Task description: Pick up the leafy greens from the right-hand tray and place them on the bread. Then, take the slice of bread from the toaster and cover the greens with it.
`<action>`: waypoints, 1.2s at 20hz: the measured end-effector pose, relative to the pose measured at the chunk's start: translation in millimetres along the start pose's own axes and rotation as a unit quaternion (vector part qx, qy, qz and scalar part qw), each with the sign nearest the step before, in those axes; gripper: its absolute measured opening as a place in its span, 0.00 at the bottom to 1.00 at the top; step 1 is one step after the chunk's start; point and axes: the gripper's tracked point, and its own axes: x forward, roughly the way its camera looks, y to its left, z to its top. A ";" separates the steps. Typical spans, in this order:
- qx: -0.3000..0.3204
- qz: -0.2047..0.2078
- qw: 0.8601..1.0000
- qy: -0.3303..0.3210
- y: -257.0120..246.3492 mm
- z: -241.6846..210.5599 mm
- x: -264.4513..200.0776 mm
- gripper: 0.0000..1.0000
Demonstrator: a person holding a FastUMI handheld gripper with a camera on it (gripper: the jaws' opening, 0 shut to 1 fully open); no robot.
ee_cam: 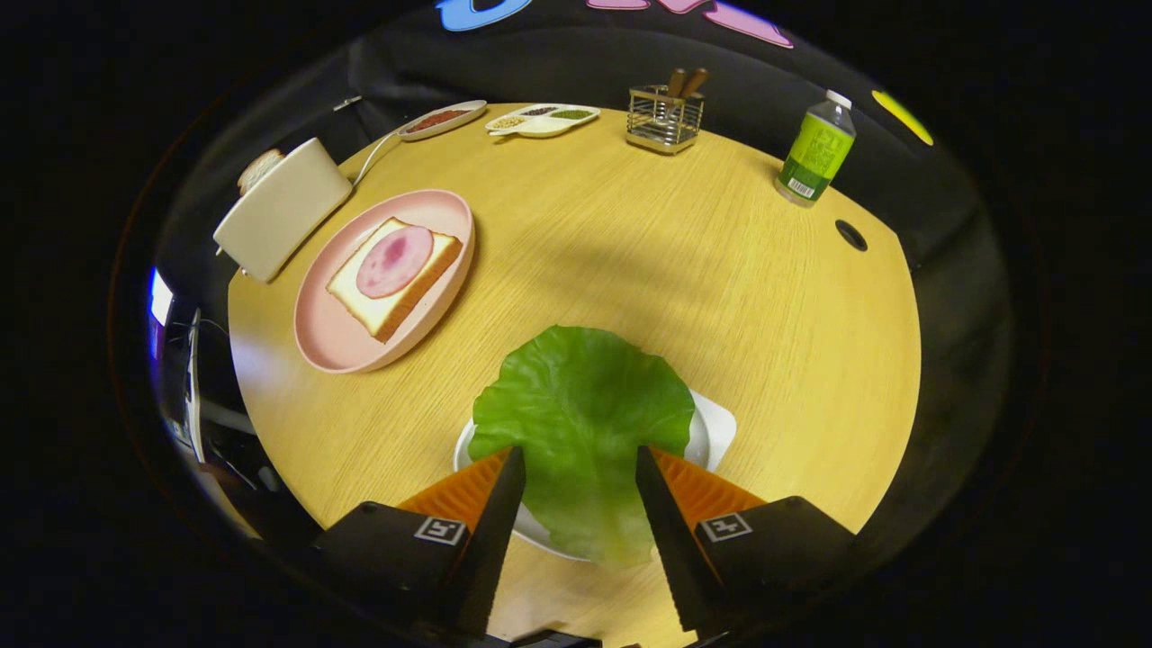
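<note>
Nearest: tongs (576, 468) spread apart, one finger on each side of the leafy greens (580, 405), apparently not pressing on them. Greens lying flat on a white tray (713, 430), a single broad leaf spilling over the tray's front and far rims. Whether the fingers touch the leaf or hover just above it, impossible to tell.

Beyond and to the left, well apart from the greens: a pink plate (333, 337) carrying a slice of bread (378, 297) topped with a round of ham (394, 261). Just past the plate, a pale toaster (281, 209) with a second bread slice (259, 168) poking out of its slot.

Farthest across the wooden counter (684, 270): two small dishes of condiments (504, 117), a wire holder (664, 117) with wooden handles, and a green-labelled bottle (816, 150).

Step in hand, as judged: first pick, greens not yet lifted. Next move calls for closing gently on the leaf's middle, since thin and floppy; then lifting clear of the tray and carrying left onto the ham-topped bread. Toaster slice untouched.
</note>
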 end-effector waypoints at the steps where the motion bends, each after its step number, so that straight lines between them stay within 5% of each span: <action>1: 0.000 0.001 1.000 0.005 -1.4 -2.1 3.0 0.74; 7: -0.019 -0.024 0.999 0.012 -8.4 -8.1 4.0 0.44; 8: -0.025 -0.030 0.999 0.012 -8.3 -8.8 2.8 0.26; 10: -0.038 -0.040 0.998 0.012 -4.6 -7.3 2.1 0.09; 24: -0.002 -0.053 0.997 -0.062 -0.8 28.5 -70.6 0.06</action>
